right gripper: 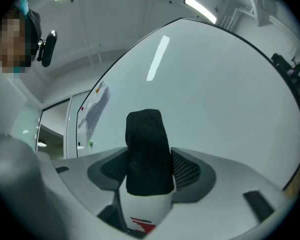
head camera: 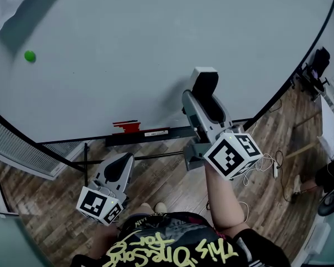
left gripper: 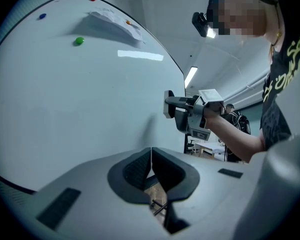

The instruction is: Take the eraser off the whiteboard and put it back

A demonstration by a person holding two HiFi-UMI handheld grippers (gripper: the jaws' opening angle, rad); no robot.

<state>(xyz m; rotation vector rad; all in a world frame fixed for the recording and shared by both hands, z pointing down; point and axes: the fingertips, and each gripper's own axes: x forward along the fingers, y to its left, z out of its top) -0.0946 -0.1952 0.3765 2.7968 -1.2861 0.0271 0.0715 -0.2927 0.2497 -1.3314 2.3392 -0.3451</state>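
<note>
Nearest, at 6 o'clock in the head view, is the person's dark shirt (head camera: 172, 243) with yellow lettering. At 7 o'clock the left gripper (head camera: 124, 159) sits low over the wooden floor (head camera: 156, 179). Its own view shows the jaws closed pad to pad, with nothing between them.

At 4 o'clock from centre the right gripper (head camera: 207, 105) reaches up toward the whiteboard (head camera: 128, 49). Its jaws stand wide and are clamped on the eraser (right gripper: 146, 149). The eraser stands upright between the ribbed pads, one on each side. Its black felt face is turned to the camera, its top rises past the fingertips toward 12 o'clock, and its white body with a red mark runs down toward 6 o'clock. The eraser is off the board's tray and close before the board; whether it touches cannot be told.

Beyond the grippers, the black tray (head camera: 167, 133) holds a red marker (head camera: 126, 127) at 7 o'clock from centre. Farther up the board, a green magnet (head camera: 29, 55) sits at 10 o'clock and a paper sheet (head camera: 5, 1) at 11.
</note>
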